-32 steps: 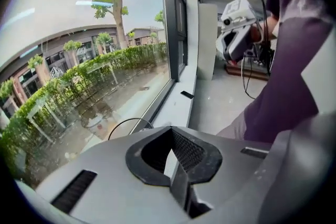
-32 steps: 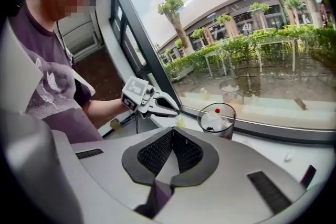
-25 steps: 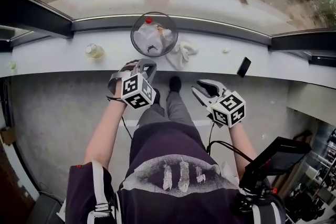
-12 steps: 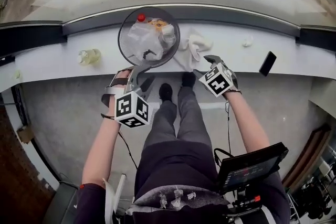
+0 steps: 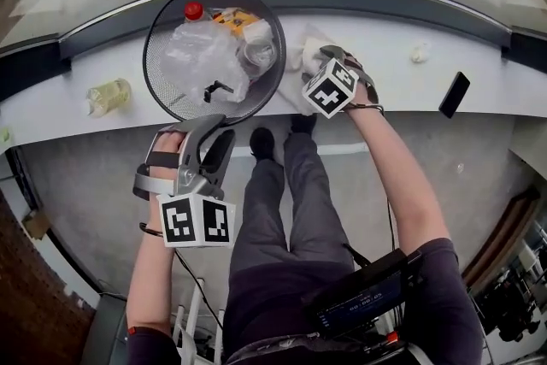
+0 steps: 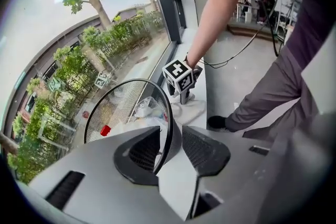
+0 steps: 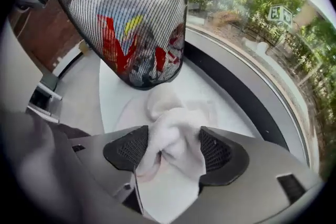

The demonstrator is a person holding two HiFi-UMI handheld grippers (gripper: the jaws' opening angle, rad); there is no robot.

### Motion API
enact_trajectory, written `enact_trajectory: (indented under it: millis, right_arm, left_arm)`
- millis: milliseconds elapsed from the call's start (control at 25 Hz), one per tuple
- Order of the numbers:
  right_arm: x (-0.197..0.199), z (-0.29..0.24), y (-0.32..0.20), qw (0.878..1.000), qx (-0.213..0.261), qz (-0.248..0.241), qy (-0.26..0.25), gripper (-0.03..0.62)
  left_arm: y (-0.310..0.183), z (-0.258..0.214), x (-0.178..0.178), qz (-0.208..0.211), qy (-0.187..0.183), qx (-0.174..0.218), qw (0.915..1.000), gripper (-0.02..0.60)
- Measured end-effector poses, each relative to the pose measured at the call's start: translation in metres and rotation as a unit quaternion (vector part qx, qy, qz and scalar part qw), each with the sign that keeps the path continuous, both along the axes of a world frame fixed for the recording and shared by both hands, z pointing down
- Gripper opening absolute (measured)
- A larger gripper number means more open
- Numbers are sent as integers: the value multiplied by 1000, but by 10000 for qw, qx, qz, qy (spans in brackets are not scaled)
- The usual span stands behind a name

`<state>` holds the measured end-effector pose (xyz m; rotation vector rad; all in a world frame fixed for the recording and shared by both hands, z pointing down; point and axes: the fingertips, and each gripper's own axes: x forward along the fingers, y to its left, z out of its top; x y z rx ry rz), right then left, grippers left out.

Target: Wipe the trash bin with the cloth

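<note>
While bin [image 5: 167, 85] sits on sill [image 5: 385, 73] w/ cloth [image 5: 301, 54] just beside it, L gripper [image 6: 170, 140] jaws are opening, bin rim betw. them; R gripper [image 7: 173, 147] jaws opening wide, cloth bunched betw. them.

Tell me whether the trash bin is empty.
No, the trash bin holds a plastic bottle with a red cap and other crumpled rubbish.

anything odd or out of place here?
Mildly: the mesh trash bin sits up on the window ledge, an unusual spot, and is still full of rubbish. Nothing looks spilled or broken.
</note>
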<state>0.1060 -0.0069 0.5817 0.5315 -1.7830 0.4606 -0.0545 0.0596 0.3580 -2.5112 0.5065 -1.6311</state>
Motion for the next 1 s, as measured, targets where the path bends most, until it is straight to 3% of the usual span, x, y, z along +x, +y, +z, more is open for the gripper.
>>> enact_trajectory:
  millis: [80,160,280,360,440,520,600,680,800,880,920,960,1000]
  right_arm:
    - [-2,16,6,9994,-3,-301,190,291]
    - [-2,24,11,9993,-29,-295,228,289]
    - [-8,24,18,9992,-204,-263,205,132]
    - [-9,24,23,9978,-255,-521,331,109]
    - [-7,18,29,9967,-366,-653,322,101]
    - [-6,-2,27,9986,-441,-275,-131,97]
    - [-8,-41,5,9905,-428,712,-1094,97]
    - [-6,-95,-32,9576,-254,1826,-2215,97]
    - [7,-177,-90,8777,263,3009,-3721,97]
    - [10,-211,-119,8284,545,3356,-4452,97]
    - [6,-218,-126,8141,579,3414,-4661,97]
    - [-1,-217,-128,8110,551,3412,-4721,97]
    - [-9,-212,-125,8175,475,3339,-4667,97]
  left_arm:
    - [0,4,0,-85,42,-54,9999,129]
    - [-1,3,1,-188,194,-92,9996,129]
    - [-3,-8,2,-232,506,-69,9984,132]
    - [-6,-18,-6,-178,551,-40,9983,158]
    - [-8,-18,-19,-30,351,-11,9994,207]
    - [-12,-11,-32,197,14,48,9998,218]
    - [-14,-2,-40,390,-244,84,9989,218]
    - [-17,5,-44,474,-397,156,9980,217]
    - [-19,10,-41,501,-400,225,9977,216]
    - [-19,10,-35,504,-271,211,9981,166]
    - [-19,10,-32,512,-233,196,9982,155]
    - [-18,11,-30,512,-196,169,9984,131]
    - [-17,13,-27,497,-145,134,9986,102]
